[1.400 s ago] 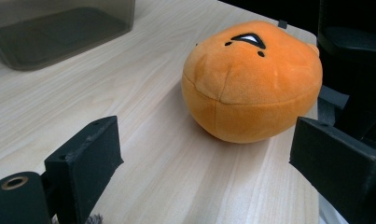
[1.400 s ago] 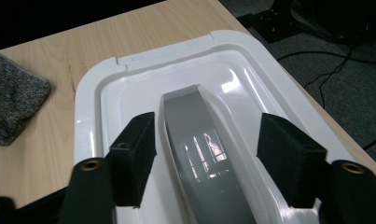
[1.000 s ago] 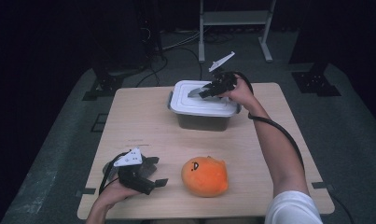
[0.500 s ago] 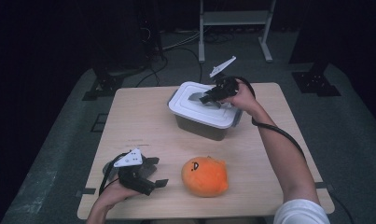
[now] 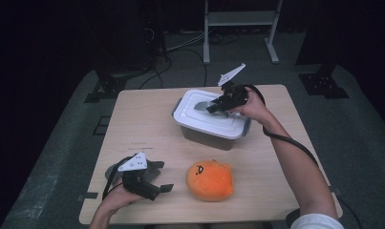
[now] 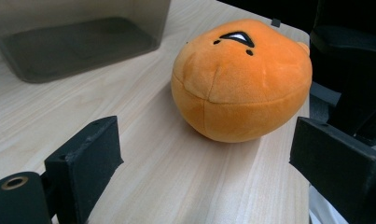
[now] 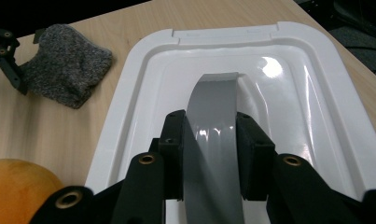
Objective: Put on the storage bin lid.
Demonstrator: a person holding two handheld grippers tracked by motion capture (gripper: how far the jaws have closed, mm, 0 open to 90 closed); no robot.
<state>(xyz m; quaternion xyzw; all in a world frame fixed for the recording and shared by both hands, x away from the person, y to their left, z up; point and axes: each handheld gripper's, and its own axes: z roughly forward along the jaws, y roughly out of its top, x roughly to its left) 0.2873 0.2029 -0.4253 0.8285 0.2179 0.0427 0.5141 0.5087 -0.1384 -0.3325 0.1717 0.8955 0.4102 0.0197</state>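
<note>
High view: one wooden table carrying one lidded plastic box, one orange plush toy and two hand-held grippers.
Box position: far half of the table, right of centre, well apart from the plush toy; it sits tilted, so it appears partly lifted or dragged.
Right gripper: jaws have just been closing and now clamp the grey handle in the middle of the white lid, one pad on each flat side.
Left gripper: rests near the front left edge with jaws spread wide and nothing between them; the plush toy lies just beyond the tips.
Handling, box: rigid plastic with smooth, glossy surfaces, likely slippery; probably light, as the tub looks empty through its wall. The handle is the natural hold. Whether the lid is latched cannot be told, so pulling here may free the lid alone or move the whole box.
Handling, plush toy: soft and light; should yield to a squeeze across its round body.
Other items: one grey knitted cloth, seen in the right gripper view beside the left gripper.
Count: two grippers, one box, one lid, one handle, one plush toy, one cloth.
</note>
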